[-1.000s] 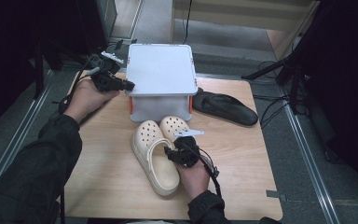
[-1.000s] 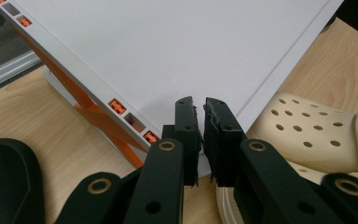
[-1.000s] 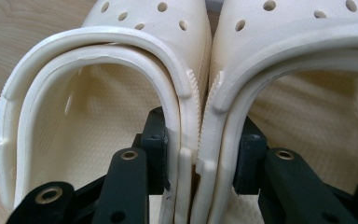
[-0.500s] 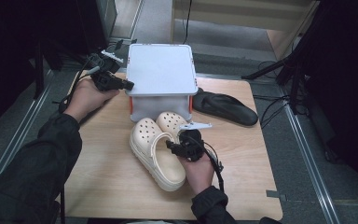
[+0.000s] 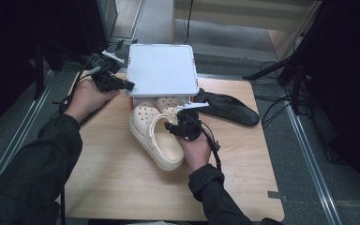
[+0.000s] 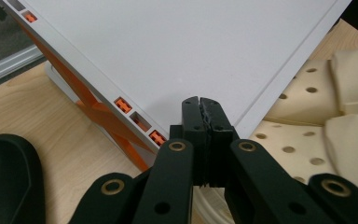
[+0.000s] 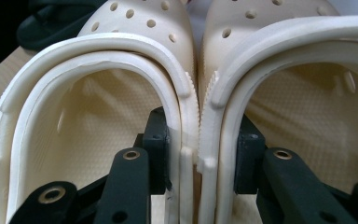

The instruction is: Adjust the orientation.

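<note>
Clogs point(image 5: 157, 133) sit pinched together in our right claw point(image 7: 198, 158); at ten o'clock, our left claw point(image 6: 200, 114) clamps the white lid point(image 5: 161, 70).

Clogs carried toward the box — lid edge pinched

The right tongs point(image 5: 174, 127), clamping both cream clogs point(image 5: 154, 136) by their inner walls, have moved them up the table until their toes sit under the white box lid point(image 5: 161, 70); the left tongs point(image 5: 130, 86) have just closed fully on the lid's edge.
</note>
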The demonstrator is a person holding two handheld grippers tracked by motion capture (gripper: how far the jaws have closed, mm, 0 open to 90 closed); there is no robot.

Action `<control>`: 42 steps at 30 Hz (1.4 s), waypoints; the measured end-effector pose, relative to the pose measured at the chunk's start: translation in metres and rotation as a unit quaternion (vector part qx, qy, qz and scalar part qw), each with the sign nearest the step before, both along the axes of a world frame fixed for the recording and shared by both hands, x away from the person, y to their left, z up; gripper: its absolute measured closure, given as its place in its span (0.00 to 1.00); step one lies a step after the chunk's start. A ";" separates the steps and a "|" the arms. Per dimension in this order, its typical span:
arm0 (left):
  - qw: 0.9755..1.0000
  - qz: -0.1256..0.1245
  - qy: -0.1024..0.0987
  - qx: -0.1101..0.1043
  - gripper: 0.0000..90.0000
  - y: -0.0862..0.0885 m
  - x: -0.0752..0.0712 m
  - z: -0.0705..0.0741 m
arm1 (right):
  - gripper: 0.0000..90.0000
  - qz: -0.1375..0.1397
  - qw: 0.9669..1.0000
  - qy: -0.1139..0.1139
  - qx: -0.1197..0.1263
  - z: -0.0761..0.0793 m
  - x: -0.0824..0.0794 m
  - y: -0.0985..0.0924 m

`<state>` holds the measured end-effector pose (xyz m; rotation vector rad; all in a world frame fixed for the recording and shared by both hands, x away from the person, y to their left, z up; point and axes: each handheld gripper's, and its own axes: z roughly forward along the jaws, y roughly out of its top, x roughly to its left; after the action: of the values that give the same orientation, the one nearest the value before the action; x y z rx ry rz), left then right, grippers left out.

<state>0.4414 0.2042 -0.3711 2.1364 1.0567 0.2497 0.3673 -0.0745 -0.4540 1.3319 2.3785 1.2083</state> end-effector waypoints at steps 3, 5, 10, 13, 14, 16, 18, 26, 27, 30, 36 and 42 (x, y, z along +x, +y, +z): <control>1.000 -0.001 0.004 -0.001 1.00 0.002 0.000 0.000 | 0.74 -0.004 1.000 -0.010 -0.018 -0.004 0.012 0.007; 1.000 0.000 0.003 -0.001 1.00 0.001 0.000 0.000 | 0.73 -0.011 0.999 -0.014 -0.031 -0.006 0.019 0.011; 1.000 0.000 0.006 -0.004 1.00 0.002 0.001 0.000 | 0.73 -0.028 0.999 -0.002 -0.017 -0.012 0.035 0.011; 1.000 -0.002 0.005 -0.003 1.00 0.002 0.001 0.000 | 0.73 -0.037 0.999 -0.005 -0.025 -0.016 0.041 0.013; 1.000 -0.002 0.005 -0.002 1.00 0.002 0.001 0.000 | 0.73 -0.038 0.999 -0.005 -0.027 -0.017 0.041 0.013; 1.000 -0.002 0.005 -0.002 1.00 0.002 0.001 0.000 | 0.73 -0.041 0.999 -0.006 -0.027 -0.018 0.043 0.014; 1.000 -0.004 0.006 -0.001 1.00 0.002 0.001 0.000 | 0.73 -0.045 0.999 -0.004 -0.024 -0.022 0.047 0.015; 1.000 -0.002 0.006 -0.002 1.00 0.002 0.002 0.000 | 0.73 -0.060 0.998 -0.014 -0.031 -0.022 0.053 0.024; 1.000 -0.002 0.006 -0.003 1.00 0.002 0.002 0.000 | 0.73 -0.063 0.997 -0.014 -0.033 -0.022 0.054 0.024; 1.000 -0.001 0.006 -0.002 1.00 0.002 0.001 0.000 | 0.73 -0.073 0.997 -0.014 -0.035 -0.023 0.057 0.028; 1.000 -0.002 0.008 -0.004 1.00 0.002 0.002 0.000 | 0.73 -0.085 0.996 -0.019 -0.034 -0.029 0.060 0.032; 1.000 -0.004 0.010 -0.009 1.00 0.003 0.002 0.000 | 0.73 -0.099 0.995 -0.016 -0.026 -0.030 0.062 0.033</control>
<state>0.4439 0.2075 -0.3711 2.1318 1.0575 0.2136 0.4292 -0.0415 -0.4841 1.4795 2.1789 1.0953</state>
